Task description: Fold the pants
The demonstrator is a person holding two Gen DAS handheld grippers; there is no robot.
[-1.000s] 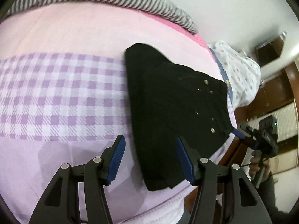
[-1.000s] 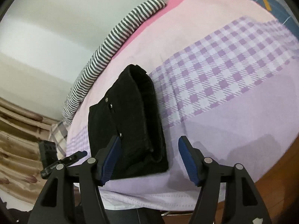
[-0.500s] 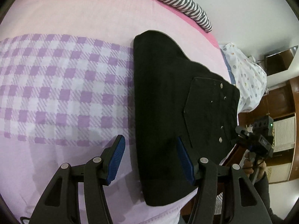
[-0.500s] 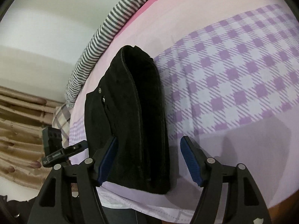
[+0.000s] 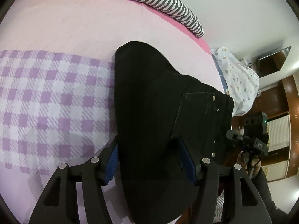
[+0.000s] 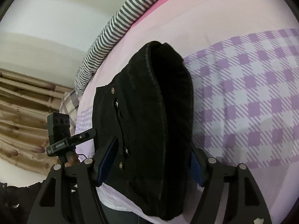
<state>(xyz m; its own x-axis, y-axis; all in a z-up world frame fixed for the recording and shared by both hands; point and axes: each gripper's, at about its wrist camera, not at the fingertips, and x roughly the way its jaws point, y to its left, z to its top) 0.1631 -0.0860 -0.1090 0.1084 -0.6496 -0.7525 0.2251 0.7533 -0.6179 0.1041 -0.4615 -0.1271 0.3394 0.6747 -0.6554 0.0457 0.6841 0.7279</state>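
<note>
The folded black pants point(image 5: 158, 112) lie on the pink and purple checked bed sheet point(image 5: 46, 102), with silver rivets on the pocket side. My left gripper point(image 5: 149, 160) is open, its blue-padded fingers point(image 5: 112, 160) on either side of the near end of the pants. In the right wrist view the pants point(image 6: 149, 112) show their thick folded edge. My right gripper point(image 6: 149, 160) is open and straddles that end from the opposite side. The right gripper also shows at the right of the left wrist view point(image 5: 248, 140), and the left gripper at the left of the right wrist view point(image 6: 74, 140).
A grey and white striped blanket point(image 5: 158, 3) lies along the far edge of the bed. A white dotted cloth point(image 5: 237, 85) sits beyond the pants. Brown curtains point(image 6: 22, 115) hang at the left of the right wrist view. Wooden furniture point(image 5: 287, 97) stands at the right.
Both grippers have moved in towards the pants from opposite ends. Their open fingers now straddle the folded ends, where before they were short of them.
</note>
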